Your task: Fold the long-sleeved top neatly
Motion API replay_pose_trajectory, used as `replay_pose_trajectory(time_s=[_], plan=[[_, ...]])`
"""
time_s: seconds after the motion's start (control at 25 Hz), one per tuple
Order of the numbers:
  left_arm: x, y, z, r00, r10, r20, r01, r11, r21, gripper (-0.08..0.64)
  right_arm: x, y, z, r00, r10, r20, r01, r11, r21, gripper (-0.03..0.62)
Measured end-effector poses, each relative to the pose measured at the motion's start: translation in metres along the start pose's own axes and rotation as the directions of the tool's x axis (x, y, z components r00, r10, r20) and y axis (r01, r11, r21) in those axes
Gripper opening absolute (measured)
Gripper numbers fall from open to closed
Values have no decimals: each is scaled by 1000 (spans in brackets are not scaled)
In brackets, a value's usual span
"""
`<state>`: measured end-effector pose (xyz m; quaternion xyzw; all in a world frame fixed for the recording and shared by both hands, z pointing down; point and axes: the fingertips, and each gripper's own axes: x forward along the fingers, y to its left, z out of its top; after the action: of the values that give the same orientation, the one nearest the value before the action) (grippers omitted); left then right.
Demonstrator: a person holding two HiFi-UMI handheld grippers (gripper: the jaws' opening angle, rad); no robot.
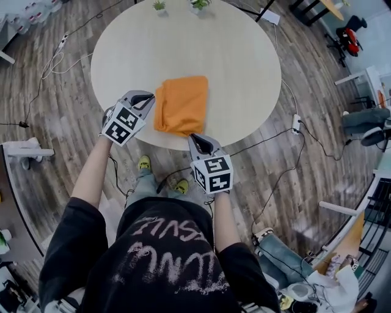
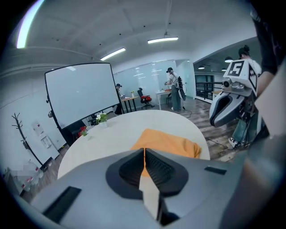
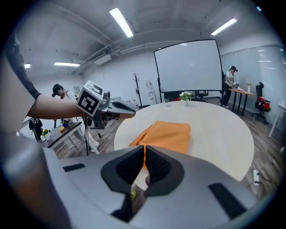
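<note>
Left gripper (image 1: 148, 98), jaws pressed together with nothing between them, held over the near-left edge of the round table (image 1: 232, 55), just beside the left side of the orange long-sleeved top (image 1: 182, 104). Right gripper (image 1: 195, 139), jaws likewise pressed together and empty, held at the table's near edge, just beside the near corner of the top. The top lies as a compact, roughly rectangular bundle on the near part of the surface, close to the near edge; its near end looks bunched and rounded rather than flat, while the far end is squarer. The folding appears largely done, with neither gripper holding cloth. The fabric is judged light, soft and limp. It should drape and slide over the smooth tabletop, so any further tidying is best taken at a corner or along a folded edge, pinching all layers together. Open room: the middle, right and far parts of the surface are bare. Two small potted plants (image 1: 159, 5) stand at the far edge, well apart from the top. Cables (image 1: 278, 177) trail across the wooden floor beyond the near and right edges.
</note>
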<state>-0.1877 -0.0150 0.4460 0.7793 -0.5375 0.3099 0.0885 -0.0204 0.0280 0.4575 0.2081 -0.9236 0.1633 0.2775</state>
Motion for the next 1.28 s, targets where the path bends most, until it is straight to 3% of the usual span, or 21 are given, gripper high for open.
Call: replay_pose_trajectory(time_s=[0.36,0.52,0.8,1.28], plan=[[-37,-30,18,992,110,58,-105,991,-84,12,-34,-8,9,997,5,82,-3,1000,-22,6],[-55,-34,25,985,160,72,-153,984,-89,12,-46,-13,16,993,-5,116,8,1000,-24,6],[-94,-31,38,952,275,132,-256,957,-138,12,-70,-27,27,982,-59,178,67,997,-43,6],[-139,-32,59,910,367,194,-337,926,-169,11,-109,-51,56,945,-141,294,160,986,-42,5]])
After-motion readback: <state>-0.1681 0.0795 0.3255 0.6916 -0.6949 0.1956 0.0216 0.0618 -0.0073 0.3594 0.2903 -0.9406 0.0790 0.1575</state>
